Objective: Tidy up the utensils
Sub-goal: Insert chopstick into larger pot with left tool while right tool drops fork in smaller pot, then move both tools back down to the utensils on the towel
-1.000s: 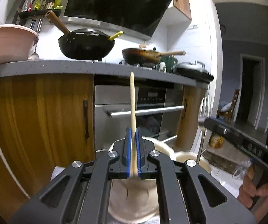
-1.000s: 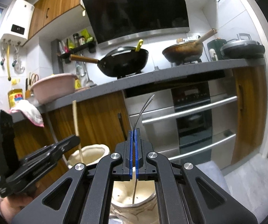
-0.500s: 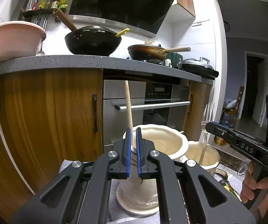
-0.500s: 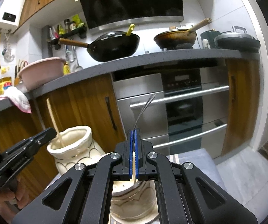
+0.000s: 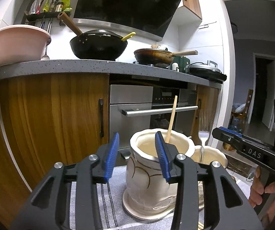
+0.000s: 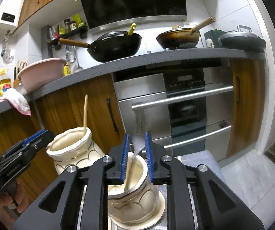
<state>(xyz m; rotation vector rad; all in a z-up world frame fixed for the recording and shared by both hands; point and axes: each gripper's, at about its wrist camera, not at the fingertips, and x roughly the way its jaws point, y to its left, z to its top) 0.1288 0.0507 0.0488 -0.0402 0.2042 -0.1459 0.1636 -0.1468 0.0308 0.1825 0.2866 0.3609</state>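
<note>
While both tongs are opening, the wooden chopstick (image 5: 171,119) stands loose in the jar (image 5: 150,170) just ahead of the left tongs (image 5: 137,153), and the metal utensil (image 6: 137,145), blurred, drops between the right tongs (image 6: 136,157) into the second jar (image 6: 135,191), so both placements look nearly done.

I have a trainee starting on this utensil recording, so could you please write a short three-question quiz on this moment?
1. True or false: the wooden utensil is clamped in the left gripper.
2. Which utensil stands between the right gripper's opening jaws? A. metal utensil B. yellow spatula C. whisk
3. Fill in: each cream jar stands on a ____.

Key
1. False: it leans free in its jar, and the jaws are opening.
2. A, the metal utensil, resting in the second jar.
3. Saucer.
</note>
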